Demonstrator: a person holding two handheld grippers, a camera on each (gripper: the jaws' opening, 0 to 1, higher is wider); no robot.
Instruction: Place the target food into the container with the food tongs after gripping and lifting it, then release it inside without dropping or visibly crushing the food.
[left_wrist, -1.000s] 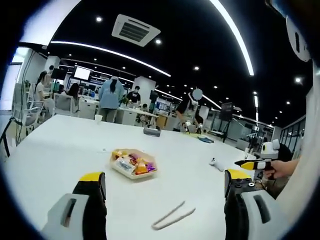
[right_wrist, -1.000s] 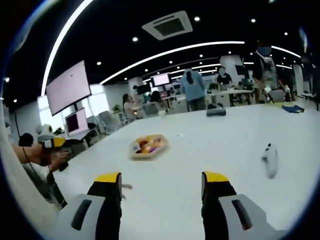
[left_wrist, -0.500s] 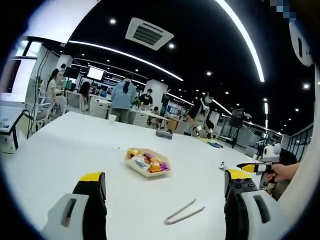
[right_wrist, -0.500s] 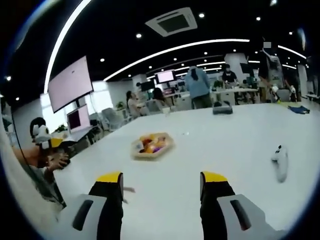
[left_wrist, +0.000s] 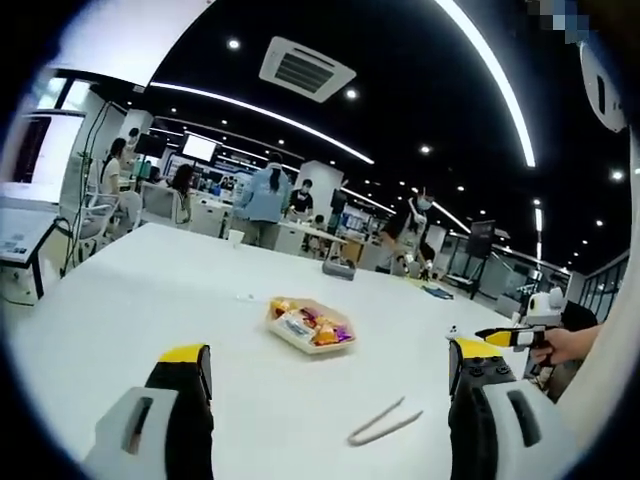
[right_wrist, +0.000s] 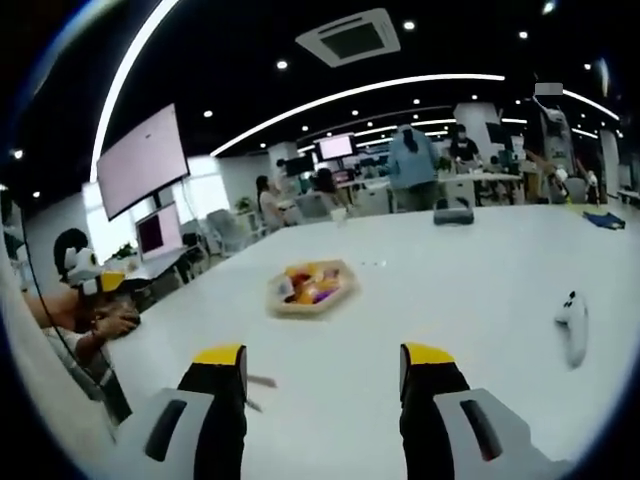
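Left gripper: jaws wide apart, grasping nothing, held above the near edge of the white table.
Right gripper: jaws spread, nothing between them, above the table's near edge; seen from the left gripper view it sits at the far right, in a hand.
Food tongs: lying flat on the table between the left gripper's jaws, nearer the right jaw, untouched; just a tip shows beside the right gripper's left jaw.
Container: shallow tray of colourful food, mid-table, well beyond the tongs.
White controller: lying toward the table's right edge.
Background: people at desks beyond the far edge.
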